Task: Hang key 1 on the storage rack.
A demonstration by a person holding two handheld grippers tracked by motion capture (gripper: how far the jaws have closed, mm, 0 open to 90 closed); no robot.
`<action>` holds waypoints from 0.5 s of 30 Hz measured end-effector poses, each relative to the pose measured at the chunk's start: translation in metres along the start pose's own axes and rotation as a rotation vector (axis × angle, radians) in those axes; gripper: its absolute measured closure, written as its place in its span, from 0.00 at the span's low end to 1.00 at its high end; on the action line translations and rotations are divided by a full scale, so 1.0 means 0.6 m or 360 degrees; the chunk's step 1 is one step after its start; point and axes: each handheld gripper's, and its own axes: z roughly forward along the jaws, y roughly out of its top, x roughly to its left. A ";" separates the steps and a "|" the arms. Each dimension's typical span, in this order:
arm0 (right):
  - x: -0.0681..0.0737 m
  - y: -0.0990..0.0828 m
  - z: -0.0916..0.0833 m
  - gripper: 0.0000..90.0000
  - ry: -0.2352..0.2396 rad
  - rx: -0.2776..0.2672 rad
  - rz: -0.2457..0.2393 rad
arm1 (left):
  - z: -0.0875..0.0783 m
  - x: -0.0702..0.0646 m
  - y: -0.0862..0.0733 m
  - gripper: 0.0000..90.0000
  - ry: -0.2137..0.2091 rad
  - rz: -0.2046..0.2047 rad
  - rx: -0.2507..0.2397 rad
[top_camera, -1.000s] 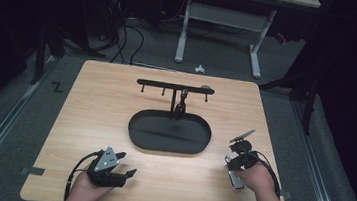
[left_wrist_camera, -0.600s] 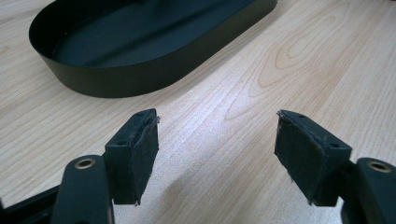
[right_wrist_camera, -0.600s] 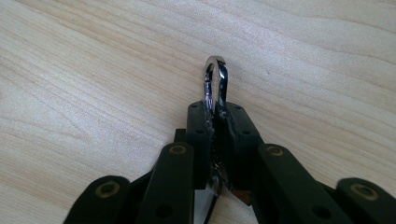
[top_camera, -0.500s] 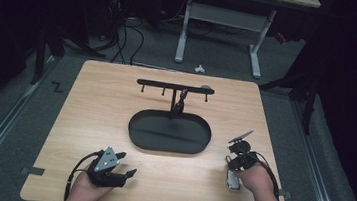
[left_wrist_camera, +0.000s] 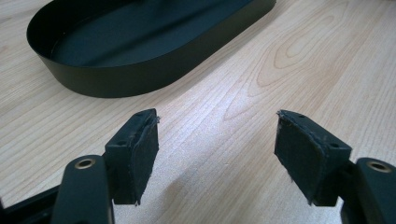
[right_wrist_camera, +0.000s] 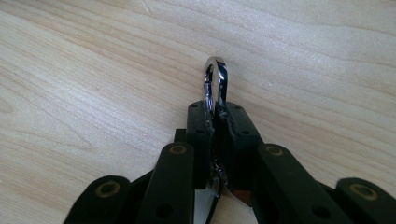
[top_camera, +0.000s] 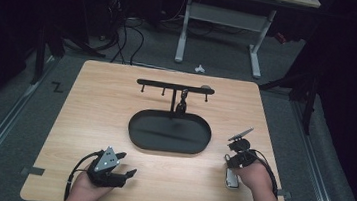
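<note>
my left claw [top_camera: 124, 167] rests low on the near left part of the table [top_camera: 91, 101], jaws spread wide with nothing between them. in the left gripper view the pads [left_wrist_camera: 140, 154] hang just over bare wood, and the near wall of the tray [left_wrist_camera: 140, 81] curves across ahead of them, apart from the jaws.

my right claw [right_wrist_camera: 215, 119] is closed on a shiny metal ring [right_wrist_camera: 215, 79]. the jaws pinch its lower part; the rounded top sticks out past the tips, edge-on, over the wood grain. a bit of white shows under the jaws, too little to name. from the high view the right claw [top_camera: 228, 158] sits at the near right of the table, right of the tray [top_camera: 169, 132], with a small white and grey piece [top_camera: 231, 179] lying on the wood just beside my right hand [top_camera: 251, 173]. i cannot tell from there whether that piece joins the ring.

the tray is black, oval, shallow, in the middle of the table, nothing in it. behind it stands a black rack [top_camera: 174, 86]: a post rising from the tray's far edge, a crossbar with small pegs pointing down. a dark item [top_camera: 183, 101] hangs beside the post, too small to identify.

floor beyond the table is grey carpet with cables [top_camera: 122, 39] and the legs of another desk [top_camera: 219, 29].
</note>
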 end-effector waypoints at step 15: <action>0.003 -0.004 -0.041 0.93 0.0078 -0.0106 -0.0012 | 0.001 -0.001 0.000 0.34 -0.0011 0.0001 0.0003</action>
